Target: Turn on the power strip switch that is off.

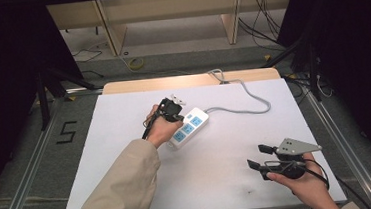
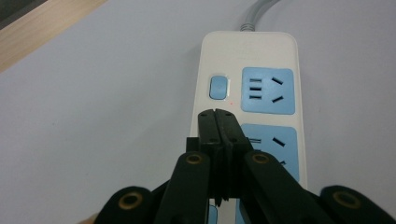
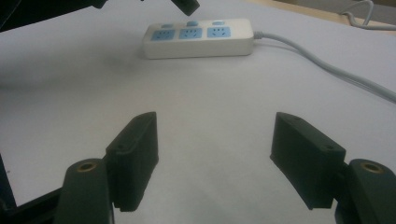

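White power strip (image 1: pixel 189 128) lies mid-bench, cable running to the far edge. Left gripper (image 2: pixel 218 114), jaws pressed together and empty, hovers over its blue switch (image 2: pixel 218 87), tip just short of it. Risk: an off-centre push slips off or shoves the strip. Right gripper (image 1: pixel 259 157) spread wide, idle near the front right corner.
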